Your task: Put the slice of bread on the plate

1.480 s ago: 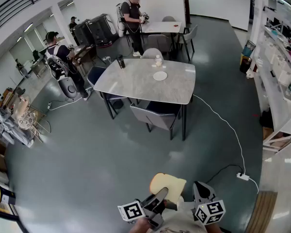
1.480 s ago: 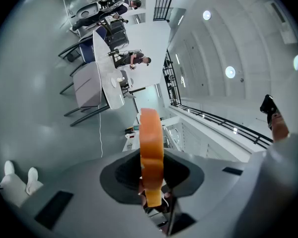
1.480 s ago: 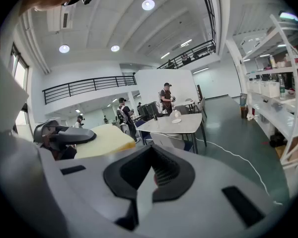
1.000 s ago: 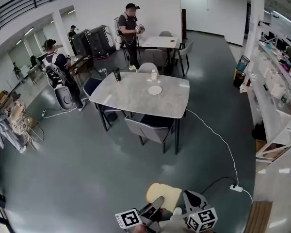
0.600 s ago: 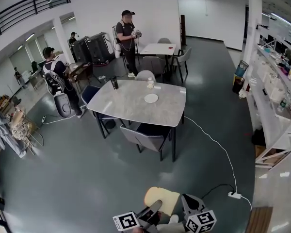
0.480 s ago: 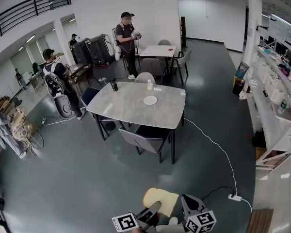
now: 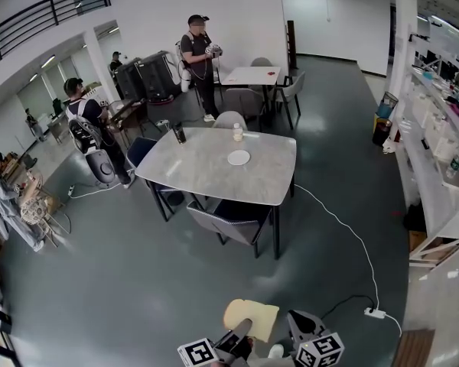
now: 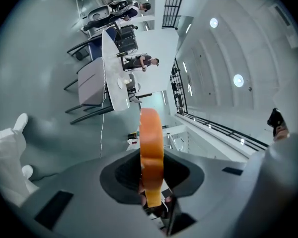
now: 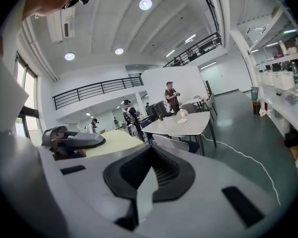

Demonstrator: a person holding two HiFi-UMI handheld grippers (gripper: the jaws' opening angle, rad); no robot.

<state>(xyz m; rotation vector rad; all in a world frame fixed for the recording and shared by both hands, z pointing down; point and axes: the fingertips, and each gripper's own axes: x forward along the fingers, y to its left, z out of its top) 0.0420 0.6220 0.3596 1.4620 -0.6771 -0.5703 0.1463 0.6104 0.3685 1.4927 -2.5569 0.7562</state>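
Both grippers sit low at the bottom edge of the head view, close in front of the body and just beside each other; the left gripper (image 7: 241, 329) points forward and a little to the right, its marker cube (image 7: 199, 352) facing up; its jaws are closed on a slice of bread (image 7: 250, 317), gripped at the near edge so that the slice sticks out ahead of the fingertips; in the left gripper view the left gripper (image 8: 150, 185) pinches the slice (image 8: 151, 143) edge-on between the two jaws; the right gripper (image 7: 301, 325) points forward beside it; in the right gripper view the right gripper (image 9: 140, 185) has its jaws together with nothing between them.
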